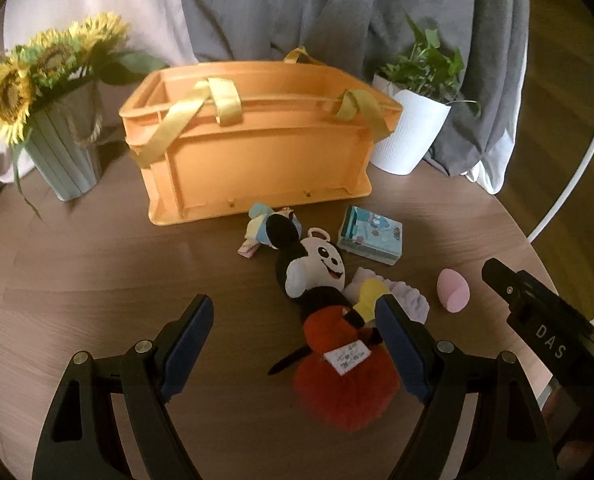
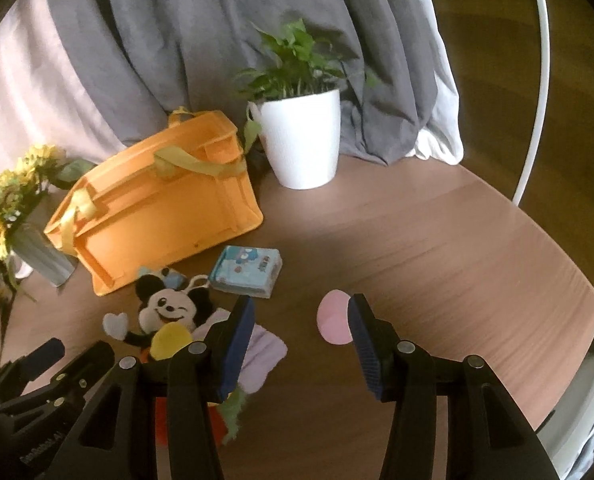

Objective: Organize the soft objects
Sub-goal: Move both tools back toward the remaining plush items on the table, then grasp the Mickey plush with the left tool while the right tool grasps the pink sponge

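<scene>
Two grippers approach – left gripper (image 1: 293, 344) wide open over mouse plush (image 1: 329, 320), right gripper (image 2: 301, 340) half open, empty, beside pink sponge (image 2: 333, 318) – next: grasp, carry to orange basket (image 1: 257, 152) at table (image 1: 97, 280) far edge.

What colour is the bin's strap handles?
Yellow straps on an orange bin, clearest in the left wrist view.

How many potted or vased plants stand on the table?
2: sunflowers in a grey vase left of the orange basket, and a green plant in a white pot to its right. None seems hidden.
</scene>
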`<state>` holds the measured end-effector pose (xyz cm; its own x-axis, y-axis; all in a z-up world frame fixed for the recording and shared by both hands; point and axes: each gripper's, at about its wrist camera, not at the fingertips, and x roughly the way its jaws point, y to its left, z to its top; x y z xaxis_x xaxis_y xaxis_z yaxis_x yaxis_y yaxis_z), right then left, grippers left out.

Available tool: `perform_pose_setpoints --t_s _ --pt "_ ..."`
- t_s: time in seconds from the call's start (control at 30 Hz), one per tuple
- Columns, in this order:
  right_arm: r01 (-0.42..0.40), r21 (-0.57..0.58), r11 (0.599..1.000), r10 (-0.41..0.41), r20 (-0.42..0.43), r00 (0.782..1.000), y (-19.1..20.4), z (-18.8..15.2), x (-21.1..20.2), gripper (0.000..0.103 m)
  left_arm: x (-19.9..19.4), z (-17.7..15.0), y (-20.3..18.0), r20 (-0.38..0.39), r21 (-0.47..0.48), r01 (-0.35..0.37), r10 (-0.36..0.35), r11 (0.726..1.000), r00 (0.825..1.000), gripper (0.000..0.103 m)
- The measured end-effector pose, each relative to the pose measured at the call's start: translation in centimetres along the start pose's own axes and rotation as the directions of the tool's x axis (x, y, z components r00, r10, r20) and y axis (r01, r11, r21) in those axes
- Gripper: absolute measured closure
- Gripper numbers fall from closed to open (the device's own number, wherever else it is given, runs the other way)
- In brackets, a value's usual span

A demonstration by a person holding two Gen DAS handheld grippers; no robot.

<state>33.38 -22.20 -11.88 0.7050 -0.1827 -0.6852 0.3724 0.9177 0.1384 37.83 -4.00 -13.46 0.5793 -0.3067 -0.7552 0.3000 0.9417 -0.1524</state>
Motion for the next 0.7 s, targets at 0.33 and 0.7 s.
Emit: perform_pose_setpoints --t_s 0.33,0.7 --pt "-0.001 0.042 0.999 0.002 -0.040 0.999 -0.7 0.6 3.2 0.053 3.7 1.3 -0.2 -0.045 -0.040 -0.004 0.003 0.999 0.999 0.020" --pt "0.023 0.089 0.996 -0.014 -0.098 0.995 -1.5 -0.2 6.6 0.053 6.9 2.1 -0.6 -0.074 -0.035 -0.013 0.010 0.999 0.997 0.020"
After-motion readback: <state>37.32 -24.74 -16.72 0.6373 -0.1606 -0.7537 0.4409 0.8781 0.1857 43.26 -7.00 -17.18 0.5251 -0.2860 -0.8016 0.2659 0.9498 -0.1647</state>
